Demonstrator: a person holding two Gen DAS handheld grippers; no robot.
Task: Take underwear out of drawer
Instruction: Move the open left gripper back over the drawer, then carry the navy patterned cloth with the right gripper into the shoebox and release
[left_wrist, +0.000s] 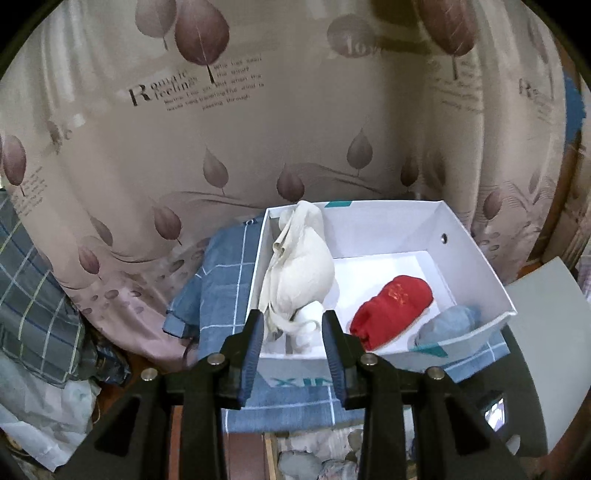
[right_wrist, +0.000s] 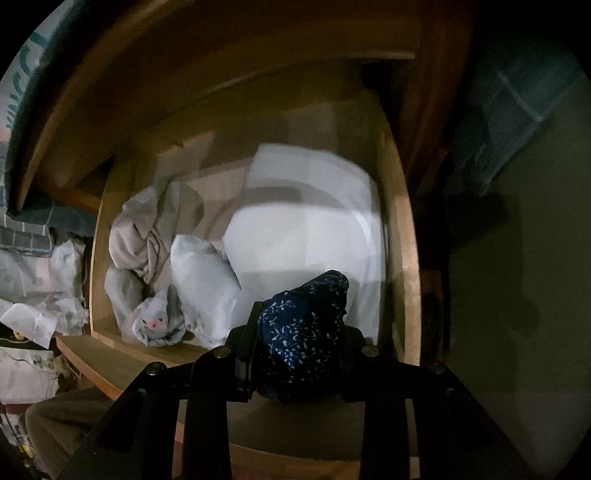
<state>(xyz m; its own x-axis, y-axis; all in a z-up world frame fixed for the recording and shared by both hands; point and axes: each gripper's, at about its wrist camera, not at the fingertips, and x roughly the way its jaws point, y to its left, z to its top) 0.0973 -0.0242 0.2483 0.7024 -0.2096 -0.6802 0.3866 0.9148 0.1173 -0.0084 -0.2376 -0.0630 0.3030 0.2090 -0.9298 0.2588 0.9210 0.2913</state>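
In the left wrist view my left gripper (left_wrist: 293, 326) hangs open over the near left corner of a white cardboard box (left_wrist: 476, 258). A cream bra (left_wrist: 299, 266) lies in the box between and beyond the fingers, its strap trailing at the tips. A rolled red garment (left_wrist: 391, 308) and a pale blue roll (left_wrist: 448, 325) lie in the box to the right. In the right wrist view my right gripper (right_wrist: 299, 325) is shut on a dark navy speckled underwear roll (right_wrist: 306, 332) above the open wooden drawer (right_wrist: 402, 266). The drawer holds white folded cloth (right_wrist: 306, 236), a beige garment (right_wrist: 144, 232) and small grey socks (right_wrist: 159, 317).
The box stands on a blue checked cloth (left_wrist: 221, 280) before a leaf-print curtain (left_wrist: 221, 129). A plaid fabric pile (left_wrist: 33, 302) lies at left, a white panel (left_wrist: 543, 332) at right. Crumpled papers (right_wrist: 40, 295) lie left of the drawer. The right of the drawer is dark.
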